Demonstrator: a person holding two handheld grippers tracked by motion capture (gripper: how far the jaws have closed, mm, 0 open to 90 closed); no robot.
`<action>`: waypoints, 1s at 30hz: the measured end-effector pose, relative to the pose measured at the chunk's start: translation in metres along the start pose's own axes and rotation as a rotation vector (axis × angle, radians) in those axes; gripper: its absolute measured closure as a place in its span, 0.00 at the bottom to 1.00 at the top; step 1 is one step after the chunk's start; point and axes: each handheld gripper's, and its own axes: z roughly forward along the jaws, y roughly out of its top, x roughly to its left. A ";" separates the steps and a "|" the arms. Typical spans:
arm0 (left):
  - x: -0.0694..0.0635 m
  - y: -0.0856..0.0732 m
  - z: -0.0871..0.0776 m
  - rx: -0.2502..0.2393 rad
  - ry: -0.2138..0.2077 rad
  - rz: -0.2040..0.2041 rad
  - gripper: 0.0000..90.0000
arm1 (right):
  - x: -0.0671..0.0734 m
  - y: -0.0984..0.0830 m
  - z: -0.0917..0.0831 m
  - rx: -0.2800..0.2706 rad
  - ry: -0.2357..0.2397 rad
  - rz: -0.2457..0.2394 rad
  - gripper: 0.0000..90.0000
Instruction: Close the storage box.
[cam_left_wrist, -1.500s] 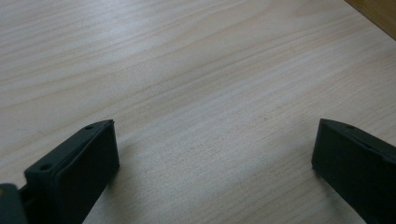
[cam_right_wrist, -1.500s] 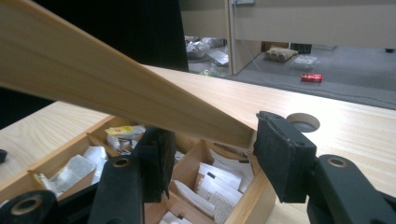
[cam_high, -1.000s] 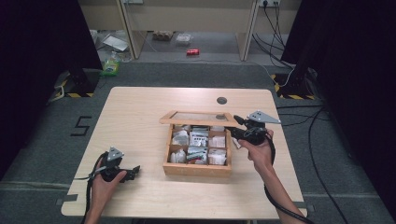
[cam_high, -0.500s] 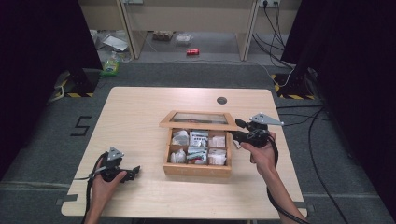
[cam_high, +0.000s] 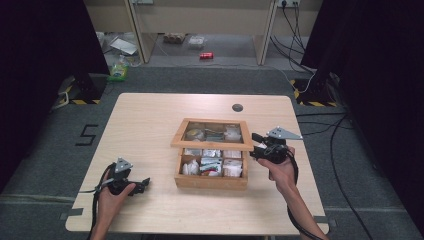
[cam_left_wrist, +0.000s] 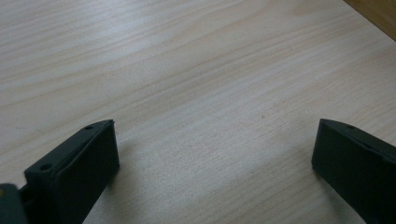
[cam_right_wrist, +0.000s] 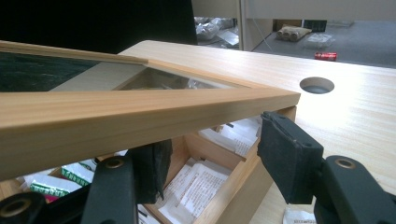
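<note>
A wooden box (cam_high: 210, 183) with several compartments of paper packets (cam_high: 210, 165) stands mid-table. Its glass-paned lid (cam_high: 212, 145), hinged at the back, hangs half raised over the rear compartments. My right gripper (cam_high: 256, 145) reaches in at the lid's right front corner. In the right gripper view the lid's wooden frame (cam_right_wrist: 140, 112) lies across the top of the right gripper (cam_right_wrist: 212, 156). One jaw is inside the box and the other outside its side wall, apart and not pressing. My left gripper (cam_high: 143, 184) rests open on the tabletop (cam_left_wrist: 196, 93), far left of the box.
A round cable hole (cam_high: 237, 107) sits in the table behind the box. Cables trail off to the right of the table. Shelving, a red can (cam_high: 206, 55) and clutter lie on the floor beyond the far edge.
The lid's front edge has come down toward me and now covers more of the box. The right gripper has shifted slightly with it. The left gripper has stayed put.
</note>
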 end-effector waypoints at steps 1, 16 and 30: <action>0.000 0.000 0.000 0.000 0.000 0.000 0.00 | 0.000 -0.001 0.000 0.002 0.001 0.000 0.50; 0.000 0.000 0.000 0.000 -0.001 0.001 0.00 | 0.001 -0.010 0.000 0.015 0.007 -0.002 0.50; -0.001 -0.001 -0.001 0.000 0.000 0.002 0.00 | -0.006 -0.015 0.001 0.040 0.024 -0.015 0.49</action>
